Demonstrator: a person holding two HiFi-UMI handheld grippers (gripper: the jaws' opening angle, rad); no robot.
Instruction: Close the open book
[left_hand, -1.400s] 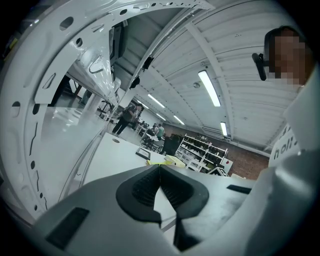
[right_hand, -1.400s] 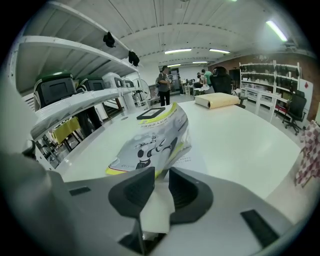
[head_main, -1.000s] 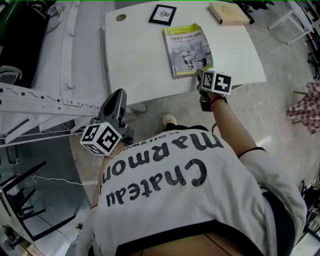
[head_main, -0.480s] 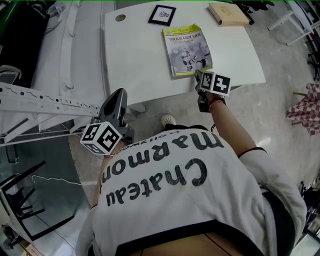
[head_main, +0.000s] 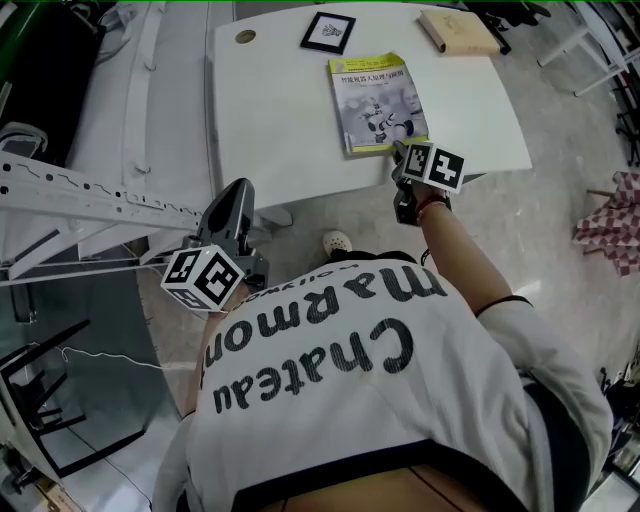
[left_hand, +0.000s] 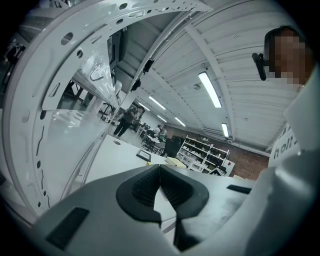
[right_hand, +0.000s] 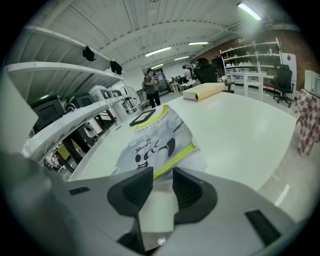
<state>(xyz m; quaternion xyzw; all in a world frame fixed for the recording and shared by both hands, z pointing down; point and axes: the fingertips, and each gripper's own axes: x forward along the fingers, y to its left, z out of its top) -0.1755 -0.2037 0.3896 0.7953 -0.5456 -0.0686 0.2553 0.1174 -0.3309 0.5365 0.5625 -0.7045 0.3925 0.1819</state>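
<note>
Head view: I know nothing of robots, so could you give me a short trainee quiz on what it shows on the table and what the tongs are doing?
1. True or false: the book on the white table lies closed.
2. Pick one. The right tongs are: A) shut on the book; B) open, at the book's near corner; C) raised beyond the table's far edge.
3. Short answer: what lies at the table's far right corner?

Key: 1 true. 2 B. 3 a tan book.
</note>
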